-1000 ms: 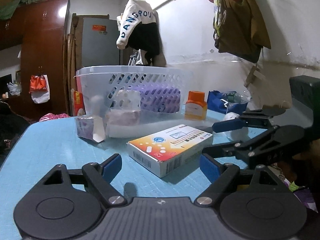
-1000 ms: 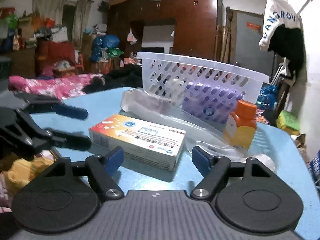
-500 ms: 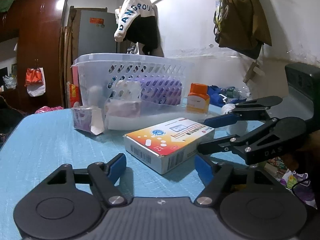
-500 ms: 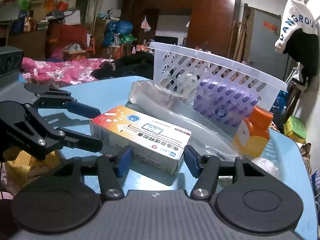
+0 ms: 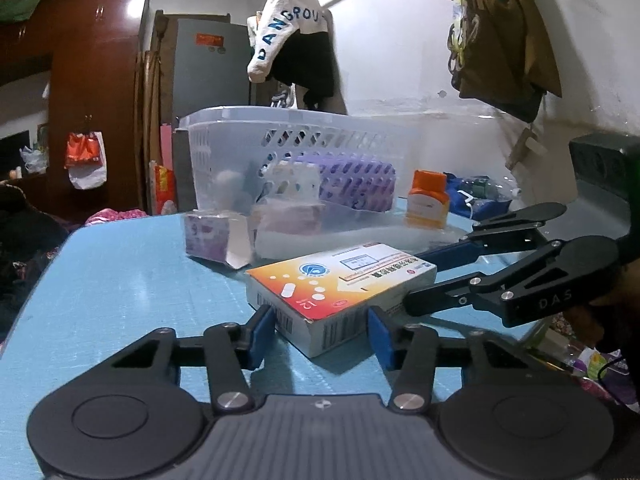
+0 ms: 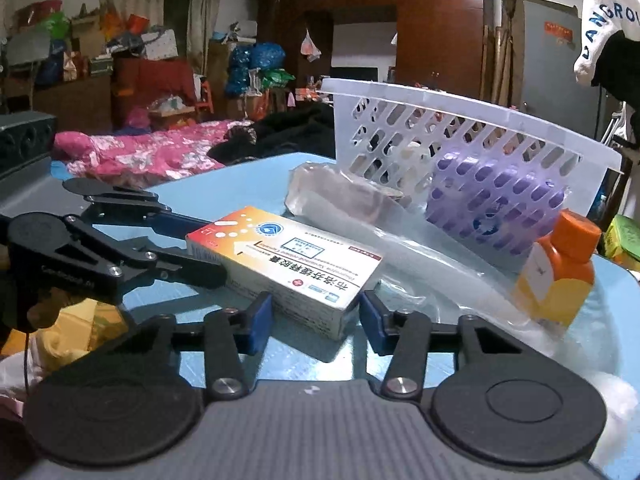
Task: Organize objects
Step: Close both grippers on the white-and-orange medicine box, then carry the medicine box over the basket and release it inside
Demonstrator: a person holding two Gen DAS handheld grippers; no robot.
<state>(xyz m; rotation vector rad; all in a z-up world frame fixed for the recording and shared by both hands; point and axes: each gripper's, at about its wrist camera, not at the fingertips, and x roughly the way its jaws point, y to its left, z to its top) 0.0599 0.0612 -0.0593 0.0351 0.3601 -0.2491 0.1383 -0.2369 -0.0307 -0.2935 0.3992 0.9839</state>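
Observation:
An orange and white medicine box (image 5: 340, 284) lies flat on the blue table (image 5: 120, 288). My left gripper (image 5: 320, 334) is open with its blue pads on either side of one end of the box. My right gripper (image 6: 316, 318) is open around the opposite end of the box (image 6: 288, 256). Each gripper shows in the other's view, the right one (image 5: 416, 280) from the right and the left one (image 6: 200, 248) from the left. A white slotted basket (image 5: 288, 152) stands behind, holding a purple item (image 5: 352, 188) and white things.
An orange-capped bottle (image 5: 427, 200) stands right of the basket. A small purple carton (image 5: 214, 240) and clear plastic packets (image 5: 288, 224) lie in front of the basket. The table's edges fall off at the left and right. Cluttered room and a bed (image 6: 152, 152) lie beyond.
Both grippers have moved in toward the medicine box from opposite ends. Their open fingers now straddle its two ends. The box has not moved.

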